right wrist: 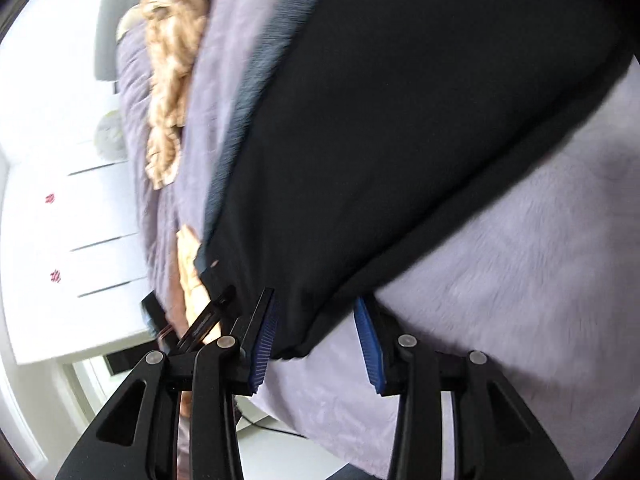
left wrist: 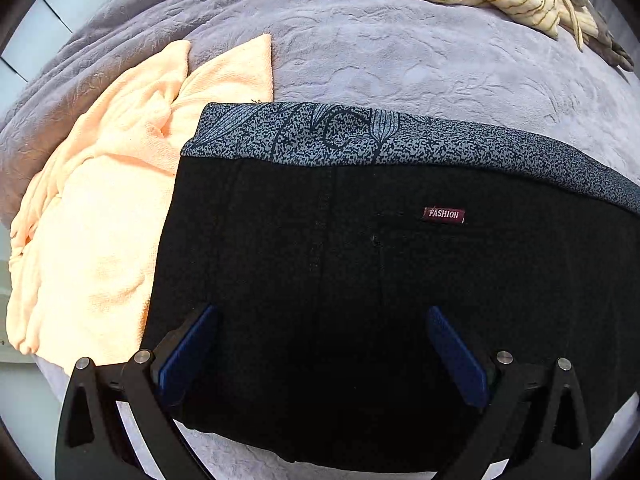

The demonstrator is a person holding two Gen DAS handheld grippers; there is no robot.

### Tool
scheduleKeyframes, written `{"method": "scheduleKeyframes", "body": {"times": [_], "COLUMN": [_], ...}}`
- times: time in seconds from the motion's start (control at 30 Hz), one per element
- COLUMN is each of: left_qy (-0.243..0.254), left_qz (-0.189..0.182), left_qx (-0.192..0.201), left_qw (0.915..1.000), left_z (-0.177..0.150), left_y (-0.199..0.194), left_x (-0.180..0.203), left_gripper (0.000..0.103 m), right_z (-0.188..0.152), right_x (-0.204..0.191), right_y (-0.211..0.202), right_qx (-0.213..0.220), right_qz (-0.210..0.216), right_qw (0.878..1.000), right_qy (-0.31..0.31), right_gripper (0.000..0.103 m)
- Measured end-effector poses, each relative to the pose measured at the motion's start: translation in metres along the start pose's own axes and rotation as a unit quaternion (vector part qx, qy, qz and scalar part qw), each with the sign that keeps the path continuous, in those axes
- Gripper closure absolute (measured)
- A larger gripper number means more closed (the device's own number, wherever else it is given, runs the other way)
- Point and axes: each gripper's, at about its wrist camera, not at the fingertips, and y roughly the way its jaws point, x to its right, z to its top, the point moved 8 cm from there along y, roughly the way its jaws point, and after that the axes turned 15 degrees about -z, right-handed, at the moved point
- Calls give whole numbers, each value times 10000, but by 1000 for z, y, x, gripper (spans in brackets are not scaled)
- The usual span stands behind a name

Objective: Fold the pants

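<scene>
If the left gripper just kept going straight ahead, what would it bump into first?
Most likely the black pants: the left gripper has its jaws open right over that fabric, so it would meet them before the patterned waistband. Depth is hard to judge.

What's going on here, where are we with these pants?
The black pants lie folded on the lavender blanket, patterned waistband away from the left wrist camera. The left gripper hangs open over them, holding nothing. The right gripper is open with a corner of the pants between its fingers. A peach towel lies beside them.
</scene>
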Motion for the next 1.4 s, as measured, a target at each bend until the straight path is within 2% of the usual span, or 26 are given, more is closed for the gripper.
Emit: {"method": "scheduleKeyframes", "body": {"times": [0.1,0.13,0.17,0.2,0.27,0.3,0.4,0.43,0.5,0.57,0.63,0.73,0.83,0.9,0.97,1.0,1.07,1.2,1.23,1.4], "left_qy": [3,13,24,47,96,122,205,210,175,157,241,508,917,1193,1515,1728,1875,1694,1637,1564], "left_qz": [-4,-6,-7,-13,-26,-20,40,54,72,159,36,-372,-702,-773,-641,-399,-295,-462,-474,-481], "left_qx": [-5,-8,-21,-37,-40,-32,-22,-37,-112,-222,-246,-47,-131,-441,-819,-719,-525,-816,-876,-972], "left_qw": [10000,10000,10000,10000,9999,9999,9998,9998,9998,9995,9994,9980,9932,9889,9830,9815,9804,9811,9815,9817], "left_z": [3,3,3,5,8,9,8,9,12,15,15,18,14,0,-20,-26,-27,-22,-19,-8], "left_y": [0,0,1,1,3,4,7,7,7,4,-5,-20,-11,10,35,41,38,34,33,18], "left_x": [-1,-1,0,0,1,0,3,3,3,5,18,59,115,152,173,177,180,172,167,166], "left_gripper": [0,0,0,0,0,0,0,0,0,0,0,0,0,0,0,0,0,0,0,0], "right_z": [8,11,14,17,16,13,2,1,0,-2,-5,5,30,45,50,49,42,29,25,7], "right_x": [-1,-4,-7,-11,-24,-26,-6,3,7,4,3,8,13,16,22,32,43,52,54,58], "right_y": [8,10,11,9,-2,-9,2,9,7,-4,-23,-66,-96,-95,-77,-65,-56,-66,-68,-89], "right_qx": [56,72,101,111,201,263,186,121,78,62,96,616,1060,1074,817,661,635,630,590,626], "right_qz": [134,86,-14,-125,-70,-175,-682,-712,-434,-415,-519,-639,-694,-933,-1426,-1776,-1956,-1714,-1711,-1632], "right_qw": [9999,9999,9999,9997,9991,9980,9955,9962,9987,9985,9972,9939,9897,9871,9827,9768,9717,9788,9795,9814], "right_qy": [92,15,-72,-154,-355,-544,-639,-494,-248,-349,-534,-647,-664,-729,-850,-996,-1161,-929,-884,-793], "right_gripper": [59,63,80,84,86,87,88,88,87,86,83,83,83,83,87,88,90,90,86,82]}}
